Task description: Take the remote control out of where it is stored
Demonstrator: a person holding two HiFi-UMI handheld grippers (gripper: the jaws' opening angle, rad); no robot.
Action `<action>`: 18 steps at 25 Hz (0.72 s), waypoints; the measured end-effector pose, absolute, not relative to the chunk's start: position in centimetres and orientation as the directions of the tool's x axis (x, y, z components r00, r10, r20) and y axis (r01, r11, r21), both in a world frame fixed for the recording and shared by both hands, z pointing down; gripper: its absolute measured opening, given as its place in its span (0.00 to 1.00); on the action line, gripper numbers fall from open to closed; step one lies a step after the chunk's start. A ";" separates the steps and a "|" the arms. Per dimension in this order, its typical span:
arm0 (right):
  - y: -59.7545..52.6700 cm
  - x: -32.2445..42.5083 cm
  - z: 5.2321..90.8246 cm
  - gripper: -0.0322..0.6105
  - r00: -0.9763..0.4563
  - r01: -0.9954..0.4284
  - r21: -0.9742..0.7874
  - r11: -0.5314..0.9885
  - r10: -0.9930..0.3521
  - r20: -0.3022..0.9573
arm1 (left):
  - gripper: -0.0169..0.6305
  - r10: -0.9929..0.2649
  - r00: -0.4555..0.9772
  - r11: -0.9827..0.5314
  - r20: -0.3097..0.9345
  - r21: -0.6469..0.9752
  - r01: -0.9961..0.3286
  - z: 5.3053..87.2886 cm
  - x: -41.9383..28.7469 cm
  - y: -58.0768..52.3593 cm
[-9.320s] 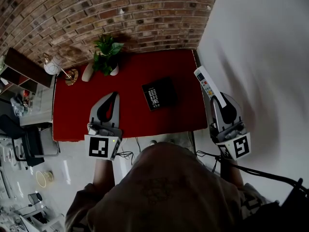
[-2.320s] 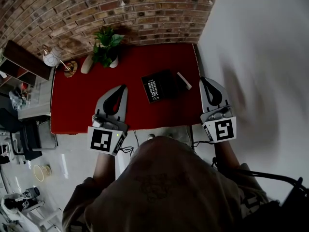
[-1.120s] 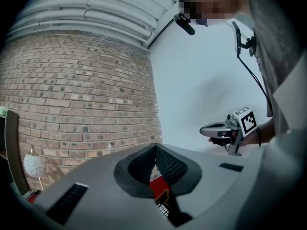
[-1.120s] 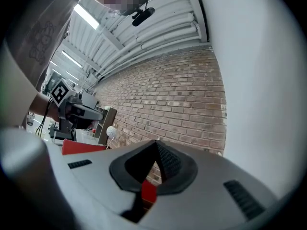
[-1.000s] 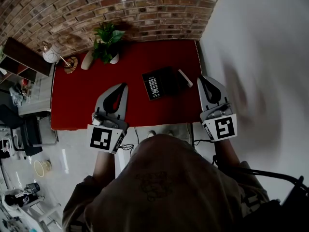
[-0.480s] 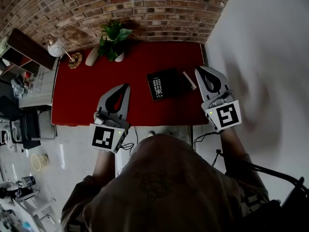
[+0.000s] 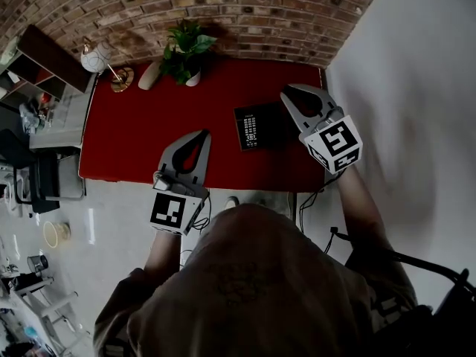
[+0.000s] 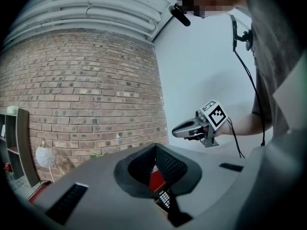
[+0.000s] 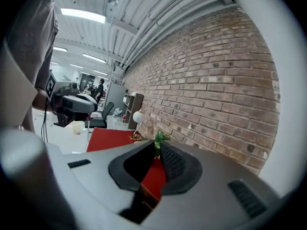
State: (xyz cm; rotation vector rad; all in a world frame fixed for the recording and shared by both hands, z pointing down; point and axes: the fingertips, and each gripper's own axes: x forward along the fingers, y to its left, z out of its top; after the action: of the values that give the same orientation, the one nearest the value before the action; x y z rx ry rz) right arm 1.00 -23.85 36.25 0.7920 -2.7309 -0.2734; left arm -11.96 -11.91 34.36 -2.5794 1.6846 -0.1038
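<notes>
My right gripper [image 7: 285,92] has its jaws closed tip to tip and holds nothing. Through the loop behind the tips, its own view gives me only a wedge of the red table [image 7: 141,136] and a potted plant [image 9: 157,139] by the brick wall [image 7: 223,10]. In the head view its body lies across the table's right end, and I cannot tell whether it touches the top. It covers the strip just right of a black slab [image 7: 266,125] that has a band of pale keys [image 7: 250,129]. I cannot pick out the remote control for certain. Whatever lies under that gripper is hidden from me, and the keys are too small to read.

My left gripper [image 7: 204,134] is also closed and empty. It is over the table's near edge, apart from the slab on its left. Its own view shows a few keys low between the jaws, and its body cuts off the rest.
</notes>
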 end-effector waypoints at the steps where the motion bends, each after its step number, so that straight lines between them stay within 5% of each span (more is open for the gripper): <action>1: -24.2 0.4 36.7 0.09 -0.814 -0.480 0.254 0.840 -0.534 0.227 | 0.04 -0.918 0.397 -0.397 0.024 -0.083 -0.914 34.4 -12.1 -11.9; 9: -26.7 -3.7 43.2 0.33 -0.828 -0.355 0.187 0.916 -0.401 0.392 | 0.04 -0.937 0.347 -0.348 0.034 -0.071 -0.935 34.9 -13.8 -12.1; 18: -27.9 -6.9 52.0 0.42 -0.776 -0.231 0.098 0.968 -0.245 0.582 | 0.04 -0.951 0.306 -0.308 0.048 -0.053 -0.950 35.8 -15.6 -12.6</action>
State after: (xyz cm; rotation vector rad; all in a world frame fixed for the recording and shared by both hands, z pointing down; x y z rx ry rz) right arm -6.95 -27.92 51.95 0.3336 -2.4882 -0.0280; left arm -15.60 -12.64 35.81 -2.5267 1.8384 -0.1096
